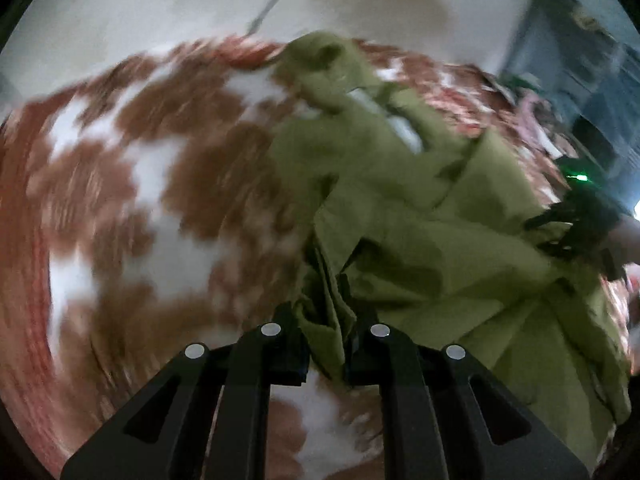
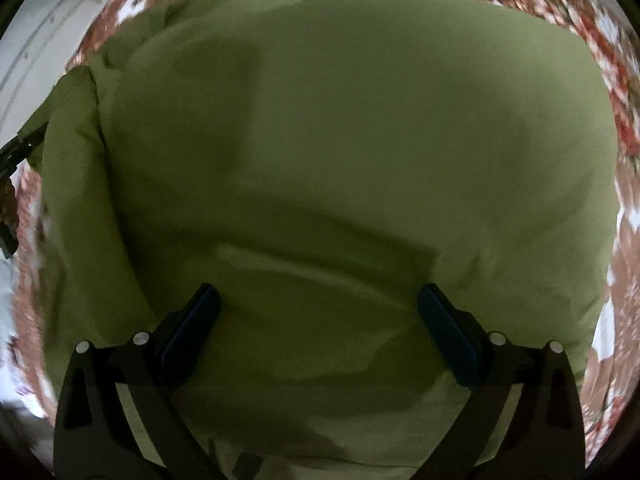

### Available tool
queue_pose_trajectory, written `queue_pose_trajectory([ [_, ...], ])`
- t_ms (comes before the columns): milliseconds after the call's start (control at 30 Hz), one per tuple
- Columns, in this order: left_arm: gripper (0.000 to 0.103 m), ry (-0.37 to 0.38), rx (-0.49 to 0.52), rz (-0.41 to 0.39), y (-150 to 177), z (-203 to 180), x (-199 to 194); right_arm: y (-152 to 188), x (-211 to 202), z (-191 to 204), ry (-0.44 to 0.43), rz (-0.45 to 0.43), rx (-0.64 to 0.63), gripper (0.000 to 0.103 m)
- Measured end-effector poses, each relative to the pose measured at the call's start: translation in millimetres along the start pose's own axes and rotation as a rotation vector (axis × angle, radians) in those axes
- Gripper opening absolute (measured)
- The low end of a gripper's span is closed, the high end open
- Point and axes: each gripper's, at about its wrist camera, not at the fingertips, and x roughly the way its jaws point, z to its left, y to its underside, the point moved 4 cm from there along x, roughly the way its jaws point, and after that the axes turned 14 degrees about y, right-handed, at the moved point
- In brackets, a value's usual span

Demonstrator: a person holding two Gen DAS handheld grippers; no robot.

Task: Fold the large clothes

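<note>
An olive-green garment (image 1: 432, 216) lies rumpled on a bed cover (image 1: 160, 184) with a red-brown and white pattern. My left gripper (image 1: 326, 320) is shut on a bunched fold of the green cloth, which hangs down between its black fingers. In the right wrist view the same garment (image 2: 340, 140) fills almost the whole picture as a broad, smooth panel. My right gripper (image 2: 318, 300) points steeply down at it and stands wide open, its blue-padded fingers (image 2: 196, 320) just above the cloth with nothing pinched. The right gripper (image 1: 576, 224) also shows at the right edge of the left wrist view.
A pale wall (image 1: 160, 4) rises behind the bed. Dark shelving or furniture (image 1: 580, 80) stands at the far right. The patterned cover (image 2: 624, 140) rims the garment on both sides in the right wrist view, and part of the left gripper (image 2: 10, 152) shows at the left edge.
</note>
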Motion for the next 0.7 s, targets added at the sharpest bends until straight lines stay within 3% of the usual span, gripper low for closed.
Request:
queue_pose_trajectory([
  [67, 0.019, -0.018, -0.054, -0.038, 14.3, 5.9, 3.5, 0.1, 0.3, 4.9, 0.032, -0.006, -0.024, 0.099],
  [200, 0.071, -0.057, -0.133, -0.089, 19.7, 8.4, -7.2, 0.1, -3.5, 6.8, 0.045, 0.009, -0.036, 0.099],
  [300, 0.077, -0.137, -0.177, -0.086, 19.0, 5.3, -35.6, -1.1, -12.3, 7.9, 0.048, 0.006, -0.049, 0.098],
  [400, 0.083, -0.222, -0.291, -0.064, 8.8, 1.8, -74.3, -4.6, -29.3, 7.2, 0.065, -0.042, -0.057, 0.098],
  [500, 0.083, -0.287, -0.385, -0.008, -22.8, -12.6, -88.6, -4.0, -38.5, 7.6, 0.075, -0.074, -0.069, 0.098],
  [633, 0.085, -0.276, -0.605, 0.112, -61.3, -30.1, -61.4, 1.7, -42.4, 3.1, 0.077, -0.097, -0.088, 0.098],
  [700, 0.085, -0.206, -0.811, 0.181, -65.8, -31.0, -28.3, 1.6, -44.2, -1.8, 0.085, -0.111, -0.093, 0.098],
])
